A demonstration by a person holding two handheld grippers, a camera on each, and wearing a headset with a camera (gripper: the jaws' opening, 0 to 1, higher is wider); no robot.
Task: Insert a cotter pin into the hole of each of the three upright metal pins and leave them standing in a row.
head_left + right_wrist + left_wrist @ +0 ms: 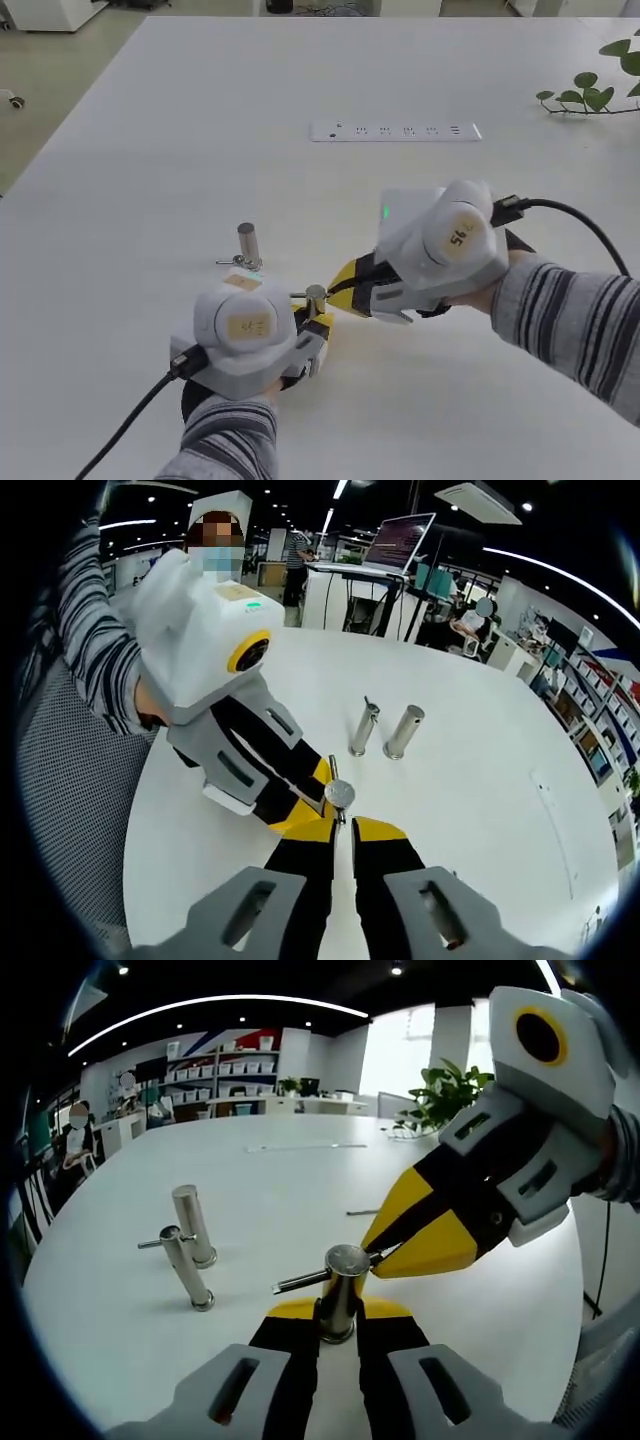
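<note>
My left gripper is shut on the base of an upright metal pin, low in the left gripper view. A thin cotter pin runs through that pin's hole and sticks out to the left. My right gripper is shut on the cotter pin's other end, its yellow tips against the pin head. In the head view the held pin stands between the left gripper and the right gripper. Two more pins stand to the left: one plain, one with a cotter pin through it.
A white power strip lies far back on the white table. A leafy plant reaches in at the back right. Black cables trail from both grippers. The table's left edge meets the floor at the far left.
</note>
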